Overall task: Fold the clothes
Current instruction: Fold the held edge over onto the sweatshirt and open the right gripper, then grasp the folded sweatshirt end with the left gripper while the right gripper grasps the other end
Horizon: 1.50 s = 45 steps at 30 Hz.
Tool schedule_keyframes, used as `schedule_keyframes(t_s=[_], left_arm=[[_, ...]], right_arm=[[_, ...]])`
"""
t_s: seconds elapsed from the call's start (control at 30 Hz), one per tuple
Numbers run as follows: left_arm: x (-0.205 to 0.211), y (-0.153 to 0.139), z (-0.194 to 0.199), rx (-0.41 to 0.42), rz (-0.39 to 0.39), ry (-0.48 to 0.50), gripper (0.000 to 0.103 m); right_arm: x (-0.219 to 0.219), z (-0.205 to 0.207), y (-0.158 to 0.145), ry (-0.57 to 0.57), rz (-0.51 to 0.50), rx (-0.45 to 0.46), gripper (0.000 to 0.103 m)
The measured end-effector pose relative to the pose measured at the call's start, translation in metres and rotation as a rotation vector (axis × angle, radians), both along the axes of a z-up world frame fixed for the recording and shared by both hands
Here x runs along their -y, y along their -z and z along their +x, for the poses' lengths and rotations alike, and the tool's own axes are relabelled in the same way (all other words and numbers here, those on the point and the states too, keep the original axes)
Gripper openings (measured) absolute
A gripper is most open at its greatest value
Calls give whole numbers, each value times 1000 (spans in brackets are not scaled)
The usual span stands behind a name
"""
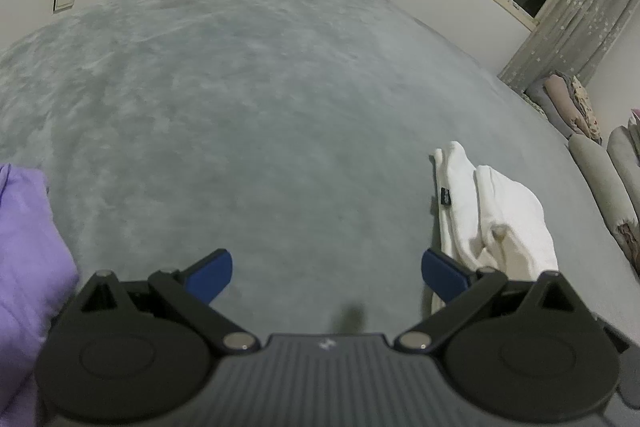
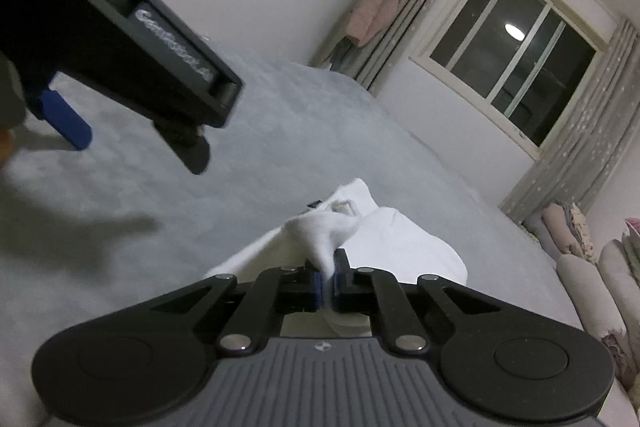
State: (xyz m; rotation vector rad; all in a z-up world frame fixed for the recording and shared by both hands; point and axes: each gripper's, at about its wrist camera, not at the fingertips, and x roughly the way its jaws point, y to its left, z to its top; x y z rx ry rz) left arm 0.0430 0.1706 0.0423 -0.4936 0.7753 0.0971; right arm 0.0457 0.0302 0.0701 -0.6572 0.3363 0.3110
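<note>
A white garment (image 1: 496, 211) lies crumpled on the grey bed cover, to the right of my left gripper (image 1: 326, 277), which is open and empty above the bed. In the right wrist view the same white garment (image 2: 392, 239) lies just ahead. My right gripper (image 2: 328, 275) is shut on a bunched fold of it and lifts that fold a little. The left gripper (image 2: 132, 115) shows at the upper left of that view, apart from the garment. A purple garment (image 1: 28, 259) lies at the left edge of the left wrist view.
The grey plush bed cover (image 1: 260, 87) fills most of both views. Rolled bedding and pillows (image 1: 600, 163) lie along the right side. A wall with a window (image 2: 516, 59) and curtains stands behind the bed. Clothes (image 2: 376, 7) hang by the curtain.
</note>
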Motion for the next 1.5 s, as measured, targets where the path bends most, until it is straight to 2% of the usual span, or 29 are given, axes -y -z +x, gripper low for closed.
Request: schedule_keyframes(t_s=[0.17,0.3,0.37,0.43,0.57,0.7,0.87,0.97,1.07,1.27,1.33,1.5], left_arm=[[1,-1,1,4,-12,16,102],[4,1,2,1,9,24,102],[6,2,2,0,13,31,102],[9,2,2,4,-9,51,103],[17,3,3,6,-19,93,103],[21,6,5,-1,6,96,103],[21,5,4,13,-20,101,103],[28,3,2,34,-3,113,103],[38,0,0,64,19,136,103],[61,-1,-4,124,33,217,103],[71,4,-1,103,69,237,103],[85,21,9,52,182,236,103]], right_arm=[[-5,-3,19,-65,-86,-16,8],[7,-6,16,-95,-42,-49,8],[13,-9,16,-118,-20,-64,14],[21,-15,11,-135,37,-84,21],[36,-26,3,-169,150,-124,27],[71,-39,-16,-176,355,-173,27],[124,-38,-40,-109,559,-180,27],[148,-20,-49,-33,630,-188,26],[157,-2,-49,6,673,-256,22],[142,4,-18,42,645,-372,22],[136,4,-8,53,632,-405,22],[133,4,-9,60,621,-407,22]])
